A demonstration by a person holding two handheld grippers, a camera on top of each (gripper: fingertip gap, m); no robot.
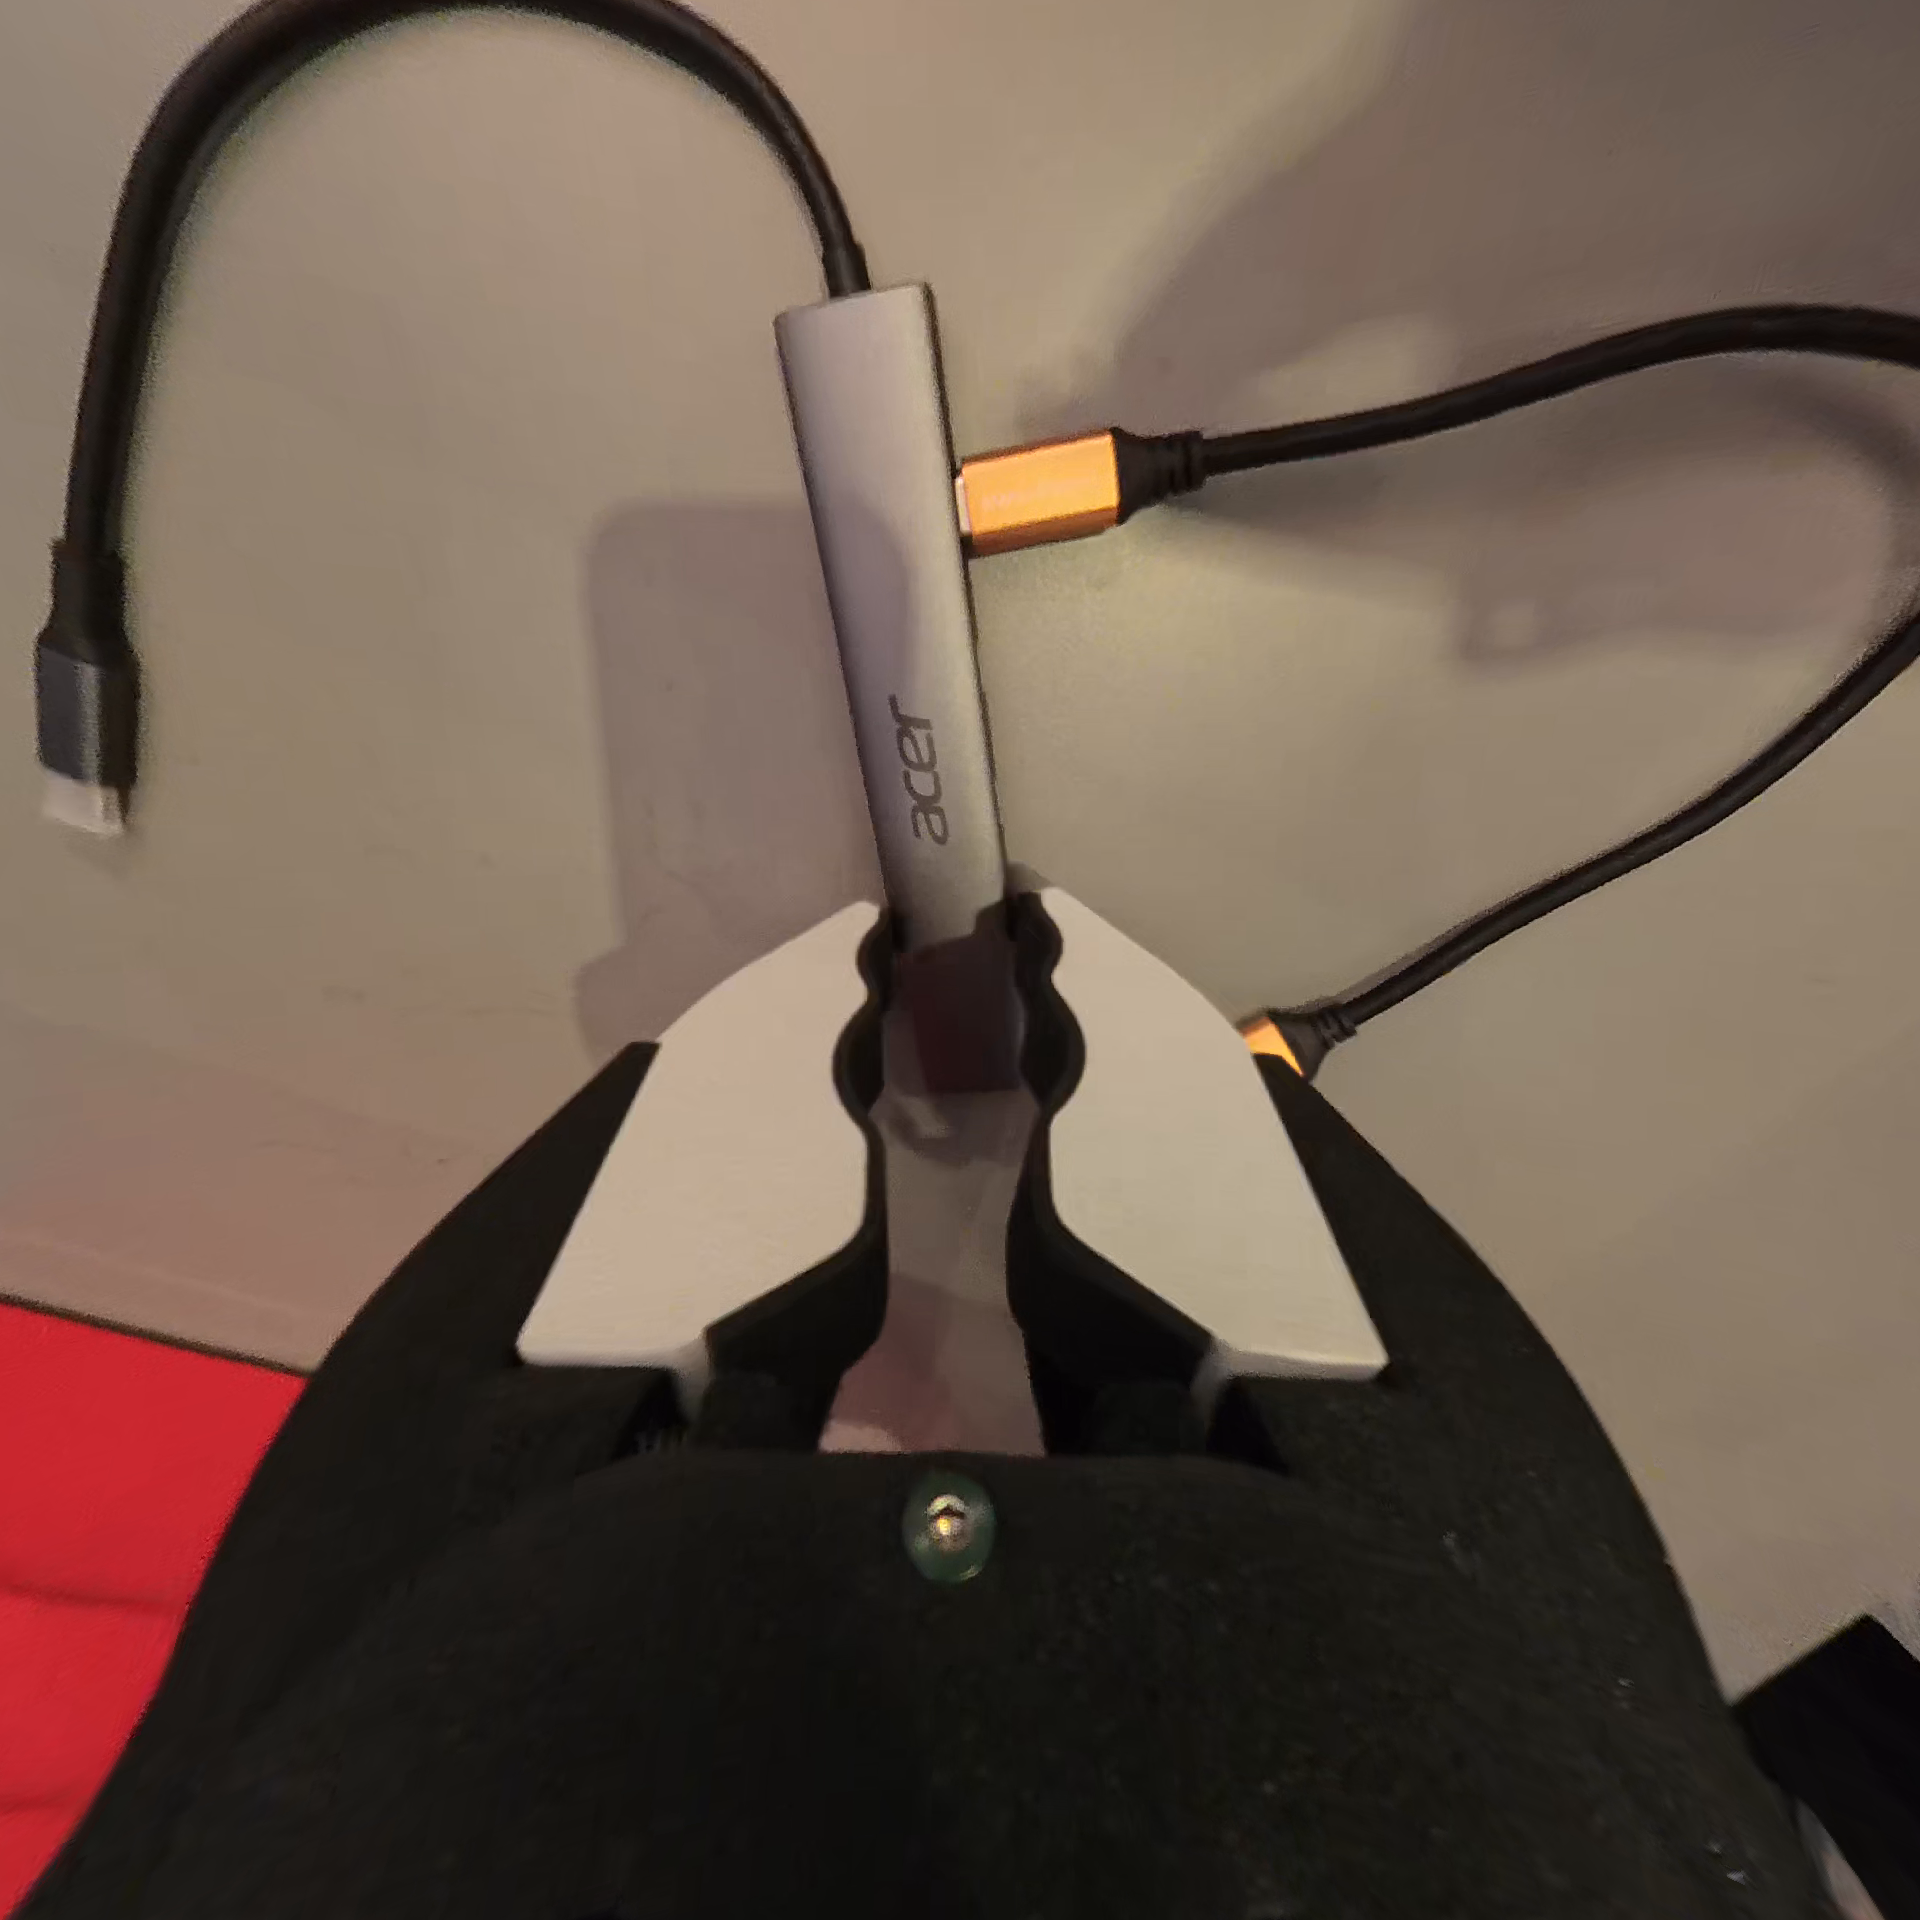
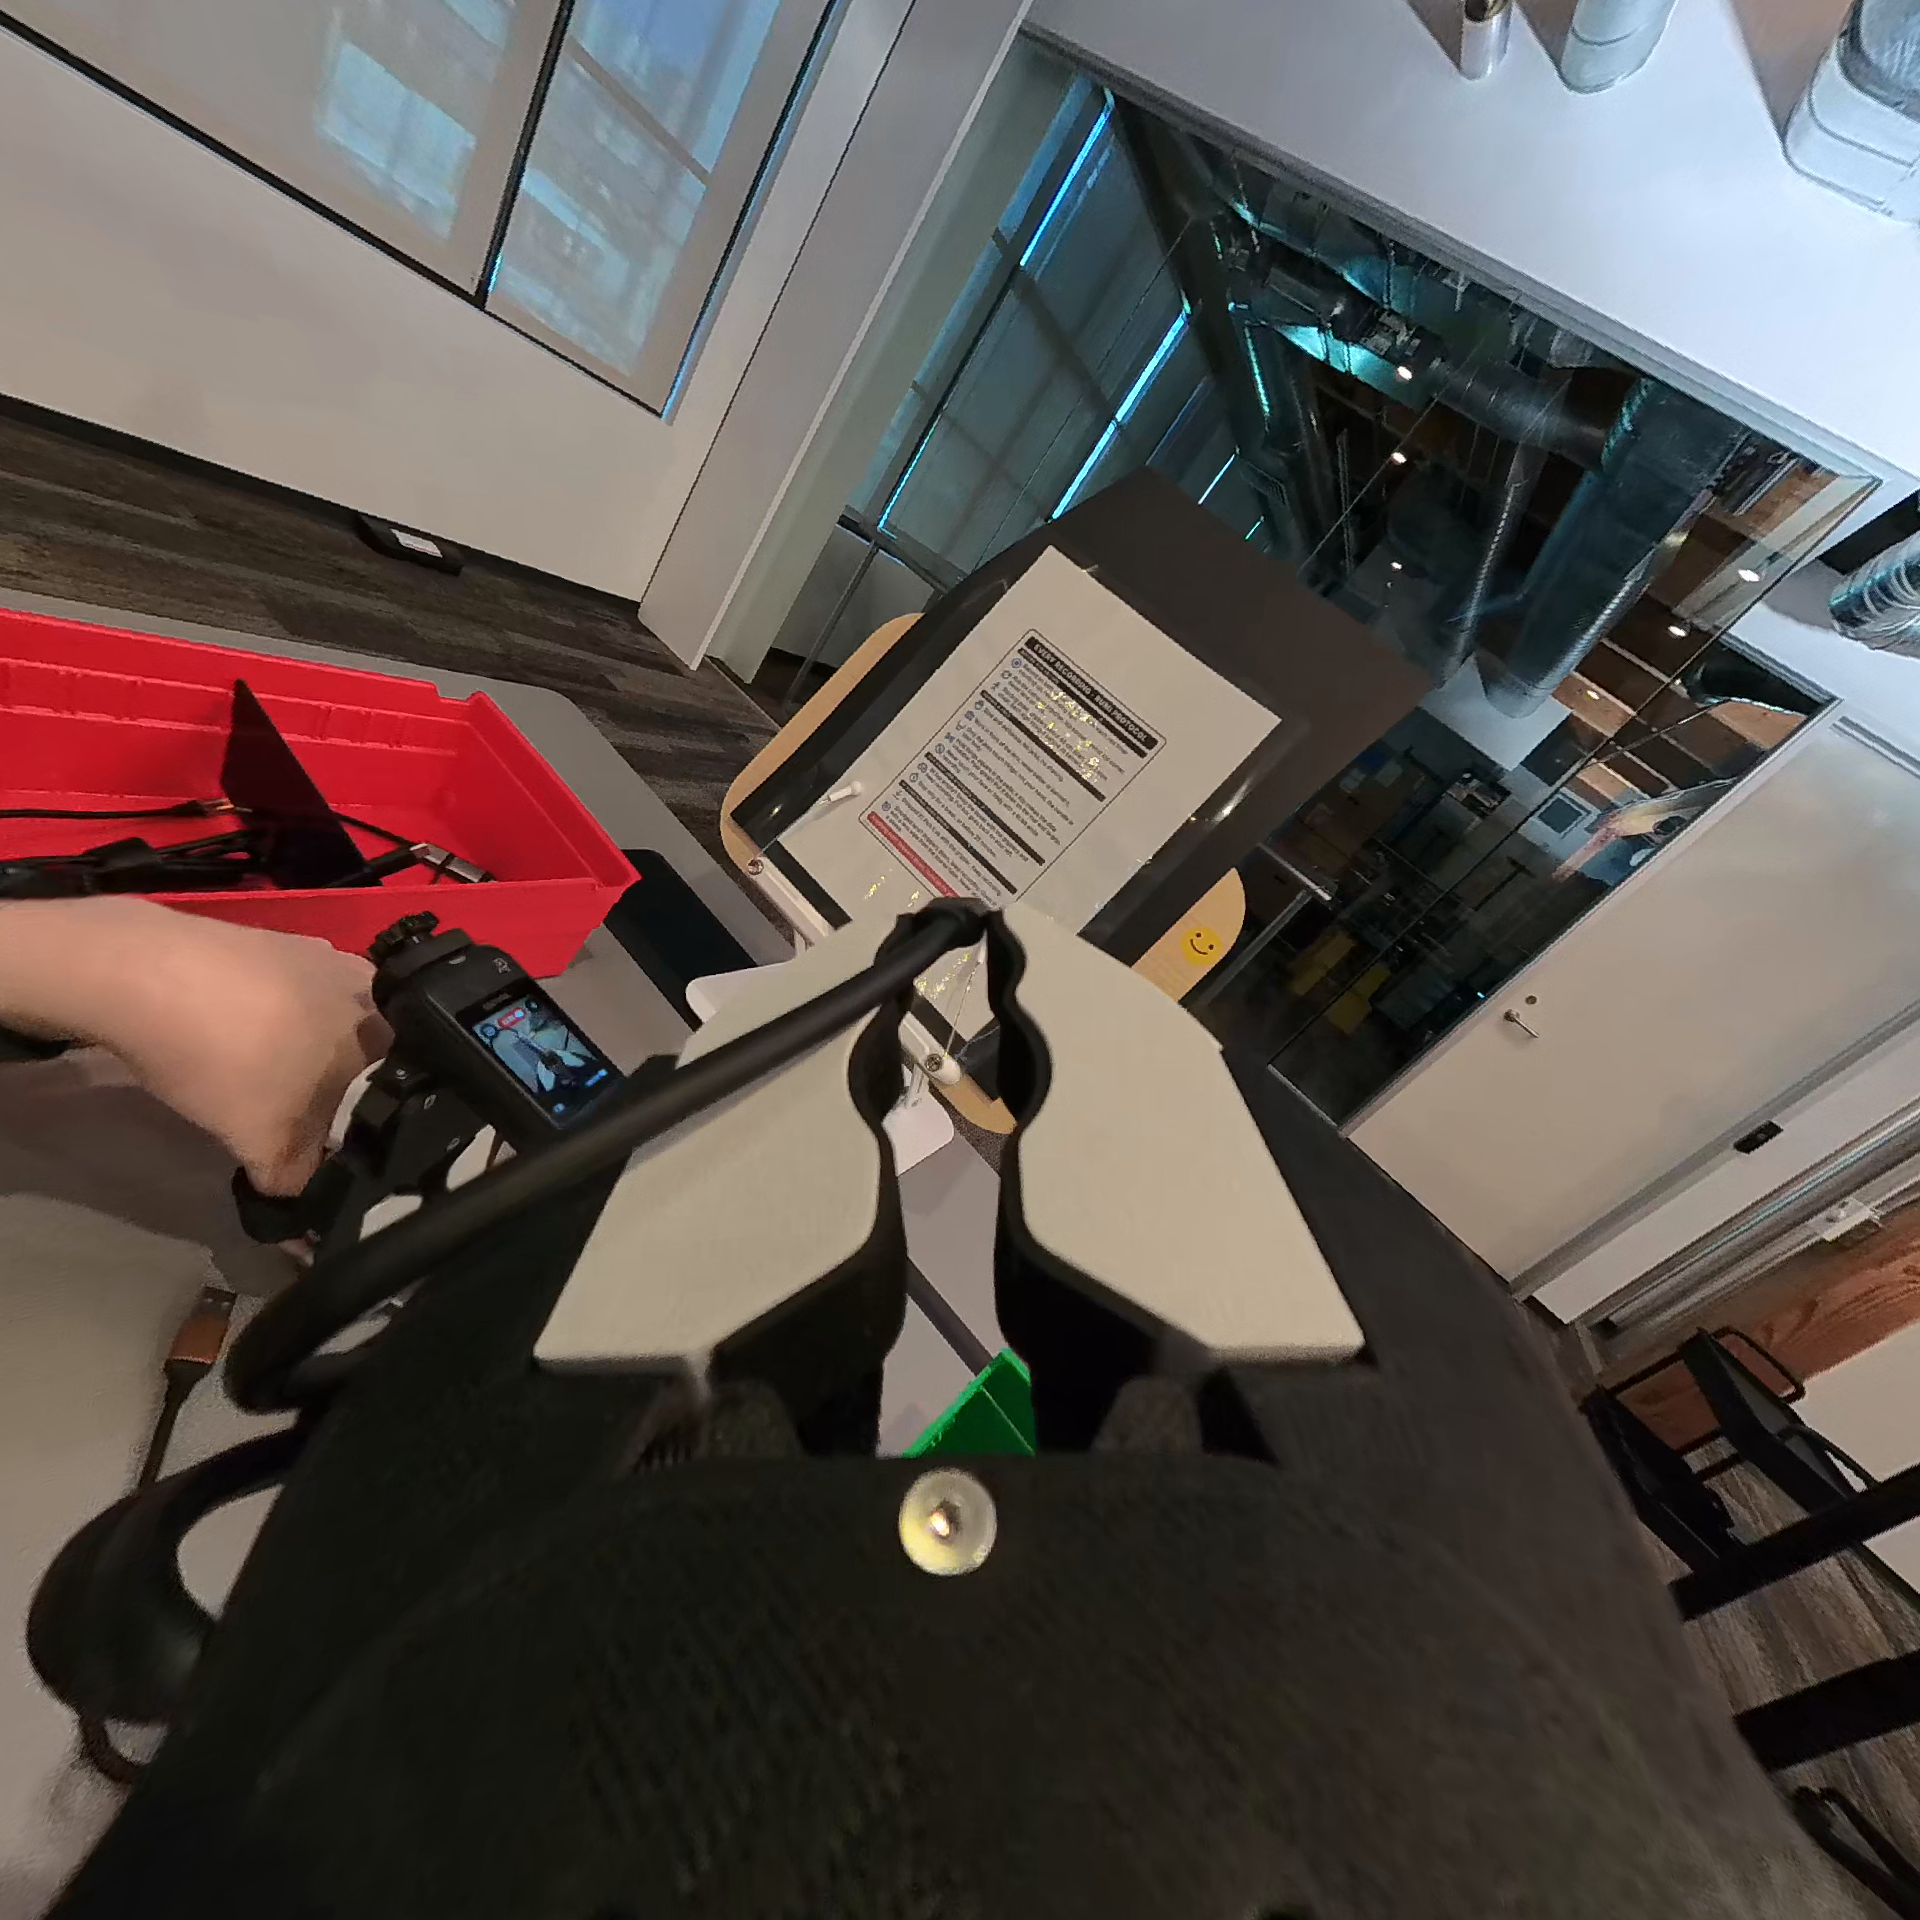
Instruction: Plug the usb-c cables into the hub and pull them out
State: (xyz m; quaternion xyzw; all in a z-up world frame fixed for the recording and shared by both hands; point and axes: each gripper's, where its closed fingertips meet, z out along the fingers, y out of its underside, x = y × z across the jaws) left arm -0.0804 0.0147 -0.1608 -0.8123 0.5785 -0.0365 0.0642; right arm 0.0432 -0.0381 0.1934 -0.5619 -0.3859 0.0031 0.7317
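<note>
Beside the table's red bin (image 2: 436,769) of cables (image 2: 156,852), left tool (image 1: 951,935) clamps hub (image 1: 894,582); right tool (image 2: 971,925) pinches cable (image 2: 644,1112).

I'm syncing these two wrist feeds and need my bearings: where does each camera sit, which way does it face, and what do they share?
Left wrist view: sits behind the left gripper, facing down at the table; its fingers clamp the silver hub, orange plug inserted.
Right wrist view: sits behind the right gripper, tilted up toward the room; its tips pinch a black cable; a hand shows left.
Shared: red bin, likely the black cable.
</note>
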